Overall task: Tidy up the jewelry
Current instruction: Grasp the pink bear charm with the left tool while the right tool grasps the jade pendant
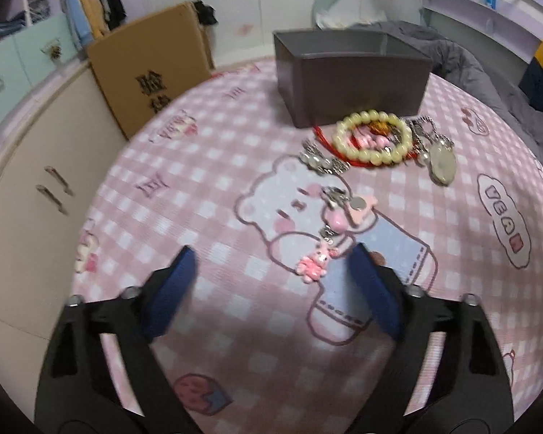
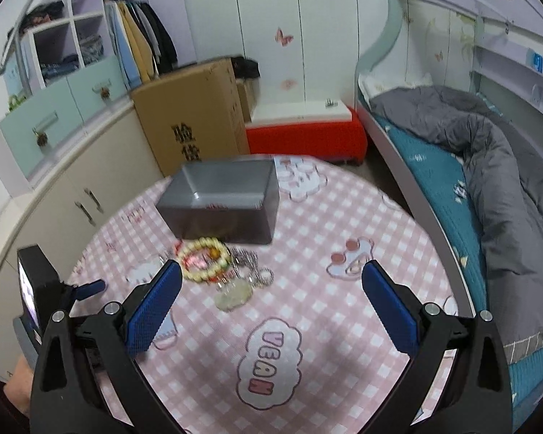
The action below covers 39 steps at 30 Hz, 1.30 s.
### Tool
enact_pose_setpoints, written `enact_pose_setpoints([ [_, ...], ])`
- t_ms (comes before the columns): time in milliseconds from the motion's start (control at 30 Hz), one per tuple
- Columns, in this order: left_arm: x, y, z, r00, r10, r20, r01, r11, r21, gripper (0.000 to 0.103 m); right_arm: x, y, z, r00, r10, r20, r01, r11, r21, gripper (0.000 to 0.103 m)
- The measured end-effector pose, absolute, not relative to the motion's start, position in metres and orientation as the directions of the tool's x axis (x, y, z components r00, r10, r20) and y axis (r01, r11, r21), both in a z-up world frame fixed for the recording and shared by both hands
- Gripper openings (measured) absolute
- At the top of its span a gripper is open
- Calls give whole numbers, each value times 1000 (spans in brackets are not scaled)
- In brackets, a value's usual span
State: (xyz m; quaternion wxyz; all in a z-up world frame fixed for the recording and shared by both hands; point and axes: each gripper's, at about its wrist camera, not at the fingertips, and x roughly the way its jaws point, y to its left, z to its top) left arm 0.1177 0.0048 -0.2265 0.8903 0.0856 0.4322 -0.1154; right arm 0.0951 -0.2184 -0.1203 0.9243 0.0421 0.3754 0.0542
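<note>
the checked tablecloth (image 1: pixel 206 188) carries a grey box (image 1: pixel 347 83), open on top. against the box's near wall lies the jewelry heap, led by a cream bead bracelet (image 1: pixel 371 141). a pink charm keychain (image 1: pixel 329 238) lies apart, nearer than the box. the left gripper (image 1: pixel 271 275) stands wide and empty, the charm between its tips, untouched. the right gripper (image 2: pixel 271 285) is wide and empty. judged step: first pick. next: close on the charm, carry it to the box.
</note>
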Motion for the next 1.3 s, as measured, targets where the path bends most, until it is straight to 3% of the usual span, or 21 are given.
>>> enact_pose_setpoints([
  [67,119,5,-226,587,-187,-788,304,953,0,51,99,-218,-134,684,137,-717,-67,990,126,96],
  [100,118,3,-225,587,-190,-787,316,949,7,43,100,-218,-139,673,140,-726,-67,989,128,96],
  [133,118,2,-224,584,-200,-787,328,945,3,26,102,-217,-143,661,141,-737,-67,989,129,96],
  [200,120,3,-222,572,-214,-792,325,946,-20,12,105,-215,-154,641,145,-754,-73,989,129,96],
  [467,122,18,-210,586,-228,-778,258,962,-87,12,121,-197,-185,581,170,-796,-110,985,130,93],
  [700,120,24,-193,616,-238,-751,241,964,-109,12,146,-173,-210,561,168,-811,-140,984,107,67],
  [767,119,25,-190,618,-240,-748,241,964,-111,12,146,-162,-213,587,120,-801,-170,985,23,57],
  [833,119,26,-189,621,-240,-746,241,964,-110,12,143,-158,-213,590,132,-797,-205,979,10,39],
  [1067,119,30,-183,631,-246,-736,231,965,-125,12,117,-172,-208,570,223,-791,-237,966,102,37],
  [1100,119,30,-182,633,-248,-734,232,965,-126,12,114,-174,-206,571,232,-787,-241,964,110,25],
  [1167,119,30,-179,636,-253,-729,233,964,-131,12,110,-178,-199,571,264,-778,-241,959,148,23],
  [1200,119,30,-177,637,-259,-726,236,962,-135,12,109,-179,-195,570,271,-775,-241,958,157,15],
  [1300,119,28,-174,642,-263,-721,243,961,-134,12,110,-177,-193,550,250,-797,-245,961,132,16],
])
